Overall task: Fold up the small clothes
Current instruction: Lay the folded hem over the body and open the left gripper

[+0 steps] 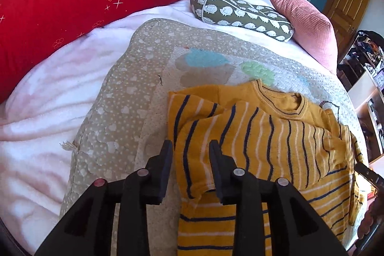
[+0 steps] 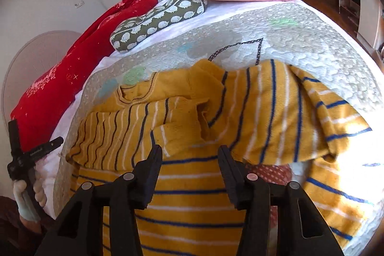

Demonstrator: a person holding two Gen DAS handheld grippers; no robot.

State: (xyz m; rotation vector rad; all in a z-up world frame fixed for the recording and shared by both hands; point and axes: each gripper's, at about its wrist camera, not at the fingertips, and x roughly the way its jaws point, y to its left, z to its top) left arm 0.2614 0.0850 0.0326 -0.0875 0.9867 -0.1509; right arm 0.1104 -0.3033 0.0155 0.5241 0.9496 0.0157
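A small mustard-yellow sweater [image 1: 259, 143] with navy and white stripes lies on a quilted mat [image 1: 115, 112] on the bed. Both sleeves are folded in over its chest. My left gripper [image 1: 190, 148] is open, just above the sweater's left edge, holding nothing. In the right wrist view the same sweater [image 2: 192, 184] fills the foreground, its right sleeve [image 2: 268, 112] folded across. My right gripper [image 2: 189, 152] is open above the sweater's lower body, holding nothing. The left gripper [image 2: 36, 148] shows at the far left, held in a gloved hand.
A red quilt [image 1: 60, 16] lies along the left of the bed. A green hedgehog-print cushion [image 1: 240, 8] and a pink pillow [image 1: 304, 23] lie at the head. A white fleece blanket [image 1: 43, 124] is under the mat. Shelves [image 1: 367, 68] stand at the right.
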